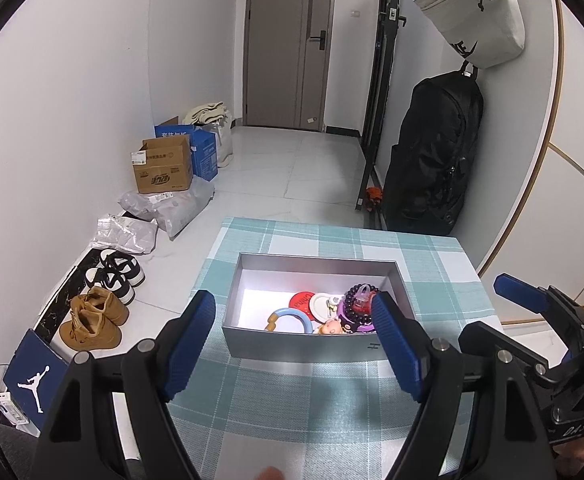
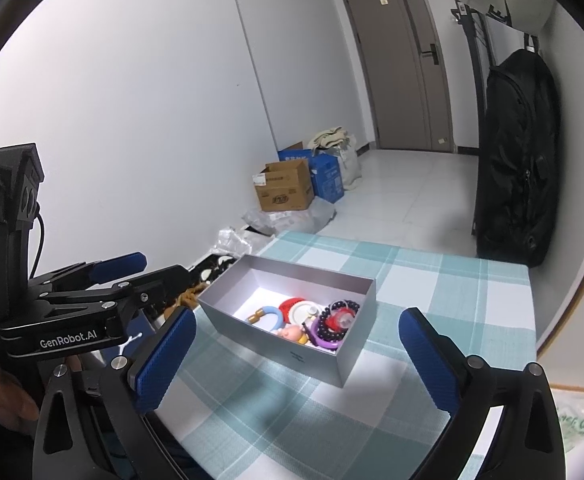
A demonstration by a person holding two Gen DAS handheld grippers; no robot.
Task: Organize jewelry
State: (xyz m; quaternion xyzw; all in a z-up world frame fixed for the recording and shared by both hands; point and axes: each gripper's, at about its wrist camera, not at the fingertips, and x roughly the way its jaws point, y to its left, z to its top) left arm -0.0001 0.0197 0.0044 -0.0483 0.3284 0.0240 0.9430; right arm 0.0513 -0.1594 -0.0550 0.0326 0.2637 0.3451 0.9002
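An open grey box (image 1: 304, 344) (image 2: 276, 344) stands on the teal checked tablecloth (image 1: 292, 408) (image 2: 292, 412). It holds a dark bead bracelet (image 1: 362, 306) (image 2: 338, 322), a light blue ring (image 1: 292, 318) (image 2: 270, 316), a red and white disc (image 1: 310, 302) (image 2: 298, 308), a purple piece and a small doll figure (image 1: 330, 327) (image 2: 292, 334). My left gripper (image 1: 294, 340) (image 2: 104, 268) is open and empty, just in front of the box. My right gripper (image 2: 296, 356) (image 1: 532, 300) is open and empty, near the box's front right corner.
The table ends just past the box. On the floor to the left lie shoes (image 1: 96, 316), plastic bags (image 1: 164, 208) and cardboard boxes (image 1: 164, 168). A black bag (image 1: 432, 160) (image 2: 516, 160) hangs at the right wall. A door (image 1: 288, 44) is at the back.
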